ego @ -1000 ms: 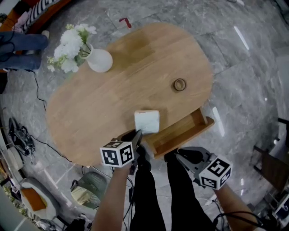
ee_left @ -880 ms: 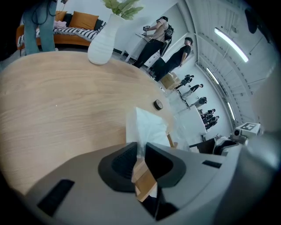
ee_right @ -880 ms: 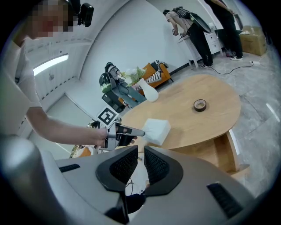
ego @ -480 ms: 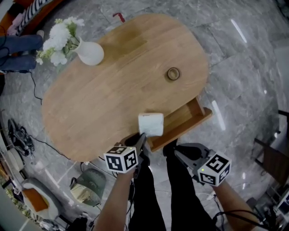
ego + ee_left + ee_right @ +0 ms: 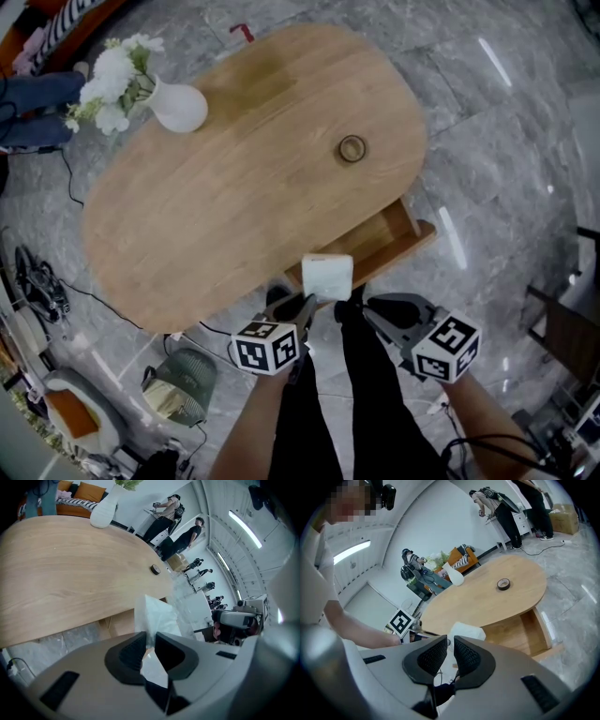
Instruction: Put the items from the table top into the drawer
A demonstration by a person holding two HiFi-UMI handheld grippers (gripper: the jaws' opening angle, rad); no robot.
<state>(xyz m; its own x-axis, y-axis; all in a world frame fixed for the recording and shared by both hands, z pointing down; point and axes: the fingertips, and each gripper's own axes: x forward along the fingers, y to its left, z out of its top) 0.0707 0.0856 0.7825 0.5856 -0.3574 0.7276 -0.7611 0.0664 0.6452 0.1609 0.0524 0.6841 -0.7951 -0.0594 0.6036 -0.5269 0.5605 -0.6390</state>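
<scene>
Compared with a second ago: the white packet (image 5: 327, 277) was then over the table (image 5: 216, 197) top, just inside its 5 o'clock edge. It is now clear of that edge, held in the air at the near left corner of the open drawer (image 5: 413, 228). My left gripper (image 5: 307, 302) has gone with it toward 3 o'clock. My right gripper (image 5: 367, 313) sits where it did, at 3 o'clock of the left one.

Left gripper view: the jaws are clamped on the near edge of the packet (image 5: 157, 616), which stands up out of the left gripper (image 5: 149, 644). The drawer's wood shows behind it.

Right gripper view: the right gripper (image 5: 450, 645) has its jaws a narrow slit apart with nothing between them. The packet (image 5: 466, 632) shows just past them.

Containers:
- The drawer is pulled out from under the table at 4 o'clock. What I see of its inside is bare wooden bottom. I cannot tell whether the packet is over the inside or just outside the front.
- The white vase (image 5: 180, 108) is at the table's 10 o'clock end and holds white flowers (image 5: 111, 73).

The tape ring (image 5: 352, 148) lies flat on the table top at 2 o'clock, unmoved and well apart from both grippers.
</scene>
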